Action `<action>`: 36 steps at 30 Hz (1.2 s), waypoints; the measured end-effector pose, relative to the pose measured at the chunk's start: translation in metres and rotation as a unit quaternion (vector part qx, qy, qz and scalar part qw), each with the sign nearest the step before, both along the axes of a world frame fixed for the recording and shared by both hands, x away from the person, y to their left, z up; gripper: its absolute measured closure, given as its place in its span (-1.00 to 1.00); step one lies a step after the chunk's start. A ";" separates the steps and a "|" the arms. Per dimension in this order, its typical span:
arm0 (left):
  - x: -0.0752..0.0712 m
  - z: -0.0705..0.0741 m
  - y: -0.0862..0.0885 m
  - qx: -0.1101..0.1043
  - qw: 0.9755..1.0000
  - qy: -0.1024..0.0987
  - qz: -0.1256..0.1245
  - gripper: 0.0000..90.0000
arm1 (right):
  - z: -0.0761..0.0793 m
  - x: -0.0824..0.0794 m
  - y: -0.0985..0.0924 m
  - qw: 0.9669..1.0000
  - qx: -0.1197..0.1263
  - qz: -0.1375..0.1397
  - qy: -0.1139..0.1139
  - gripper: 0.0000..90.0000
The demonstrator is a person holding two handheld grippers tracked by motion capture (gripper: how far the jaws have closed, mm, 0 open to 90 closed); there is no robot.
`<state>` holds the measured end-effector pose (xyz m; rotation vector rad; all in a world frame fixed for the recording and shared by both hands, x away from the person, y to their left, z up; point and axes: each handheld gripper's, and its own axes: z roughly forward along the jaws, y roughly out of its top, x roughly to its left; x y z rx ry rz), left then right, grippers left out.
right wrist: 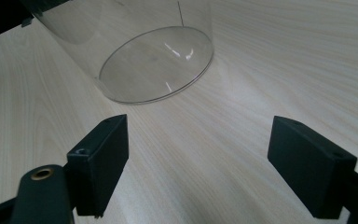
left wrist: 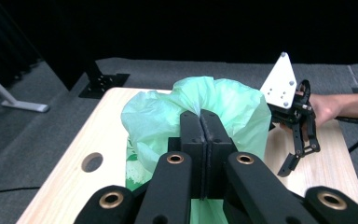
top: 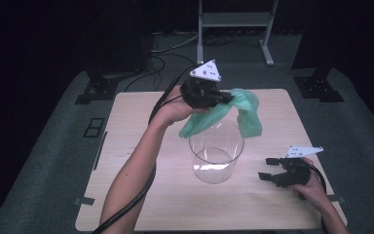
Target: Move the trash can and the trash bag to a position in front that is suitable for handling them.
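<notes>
Green plastic bag is held raised above the worktop, pinched in the left hand-held gripper over the far rim of a clear cylindrical container. In the left gripper view the two black jaws are pressed together with the bag's film bunched between and beyond them. In the high view the bag drapes in two lobes: one hangs toward the container's near-left rim, the other falls to the right, behind the container. The container stands upright near the middle of the worktop, open end up. The right hand-held gripper sits low at the right side of the worktop, well apart from the bag and to the right of the container; in the right gripper view its jaws stand wide apart with nothing between them, facing the container's base across bare wood.
</notes>
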<state>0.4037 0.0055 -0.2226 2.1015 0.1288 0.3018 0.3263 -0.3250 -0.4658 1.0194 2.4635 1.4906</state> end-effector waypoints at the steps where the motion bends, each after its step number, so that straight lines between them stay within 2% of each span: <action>1: 0.001 -0.005 -0.007 0.007 1.000 0.003 -0.006 0.99 | 0.000 0.000 0.000 1.000 0.001 0.000 0.000 -0.56; 7: 0.003 -0.015 -0.023 0.005 1.000 0.012 -0.021 0.99 | 0.002 -0.001 -0.002 1.000 0.004 -0.001 -0.003 -0.56; 12: 0.003 -0.021 -0.029 0.005 1.000 0.014 -0.028 0.99 | 0.001 -0.001 -0.003 1.000 0.006 -0.002 -0.003 -0.56; 15: 0.002 -0.029 -0.034 0.002 0.999 0.018 -0.033 0.98 | 0.002 0.000 -0.003 1.000 0.008 -0.002 -0.004 -0.56; 20: 0.002 -0.040 -0.034 0.003 0.999 0.025 -0.036 0.96 | 0.002 -0.001 -0.004 1.000 0.008 -0.003 -0.006 -0.56; 23: 0.002 -0.053 -0.031 0.003 0.999 0.033 -0.033 0.93 | 0.002 -0.001 -0.004 1.000 0.008 -0.004 -0.006 -0.56; 24: 0.002 -0.053 -0.031 0.003 0.999 0.033 -0.033 0.92 | 0.002 -0.001 -0.004 1.000 0.008 -0.003 -0.005 -0.56; 25: 0.003 -0.061 -0.029 0.004 0.999 0.039 -0.033 0.91 | 0.002 0.000 -0.004 1.000 0.007 -0.004 -0.005 -0.56; 28: 0.003 -0.068 -0.026 0.009 0.999 0.043 -0.032 0.81 | 0.002 0.000 -0.004 1.000 0.006 -0.003 -0.006 -0.56; 31: 0.004 -0.080 -0.019 0.011 0.998 0.048 -0.032 0.57 | 0.003 0.000 -0.004 1.000 0.010 -0.004 -0.006 -0.56; 36: 0.003 -0.083 -0.011 0.013 0.998 0.048 -0.026 0.26 | 0.002 0.001 -0.005 1.000 0.010 -0.006 -0.005 -0.56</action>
